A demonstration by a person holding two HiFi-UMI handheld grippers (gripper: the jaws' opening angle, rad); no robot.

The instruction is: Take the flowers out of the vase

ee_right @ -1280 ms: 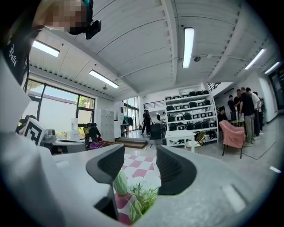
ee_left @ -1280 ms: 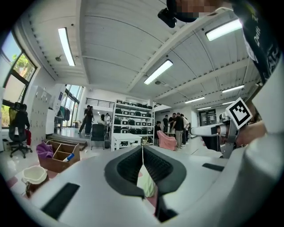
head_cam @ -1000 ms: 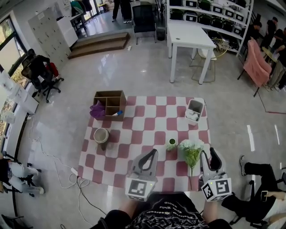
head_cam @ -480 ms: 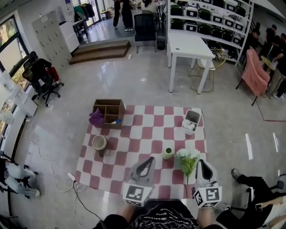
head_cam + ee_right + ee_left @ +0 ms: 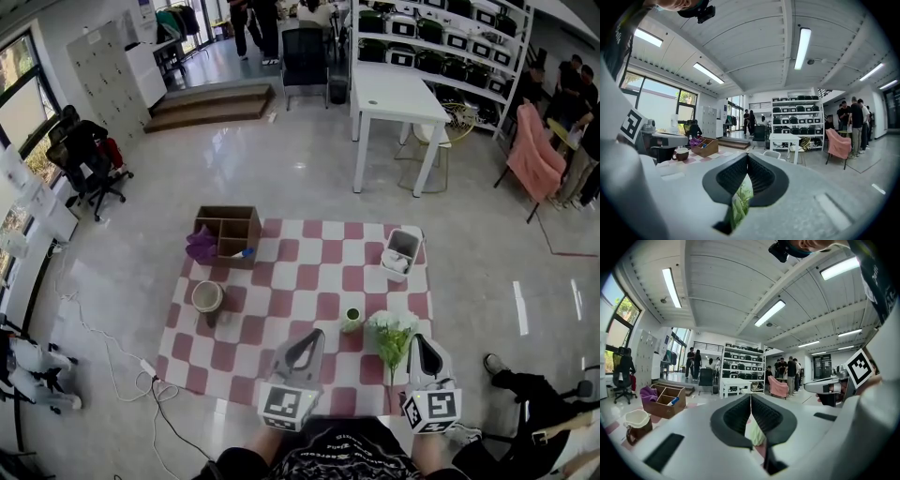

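A bunch of white flowers with green leaves [image 5: 394, 333] stands upright on the right front of the red-and-white checked mat [image 5: 281, 281]. Its thin stem [image 5: 390, 370] runs down into a pinkish vase [image 5: 394, 400] that is mostly hidden between my hands. My right gripper [image 5: 422, 343] is just right of the blooms with its jaws shut tip to tip. In the right gripper view green leaves [image 5: 740, 206] show through the gap under the shut jaws, and nothing is pinched. My left gripper [image 5: 310, 337] hangs left of the flowers, also shut and empty.
A small green cup [image 5: 352, 319] sits just left of the flowers. A wooden box [image 5: 230, 230] with purple cloth, a round pot [image 5: 207, 298] and a white bin [image 5: 403, 253] stand on the mat's far parts. A white table [image 5: 394, 89] and people are beyond.
The right gripper's jaws have come together beside the flowers. The head view has shifted slightly, and both grippers have kept their places near the mat's front edge.
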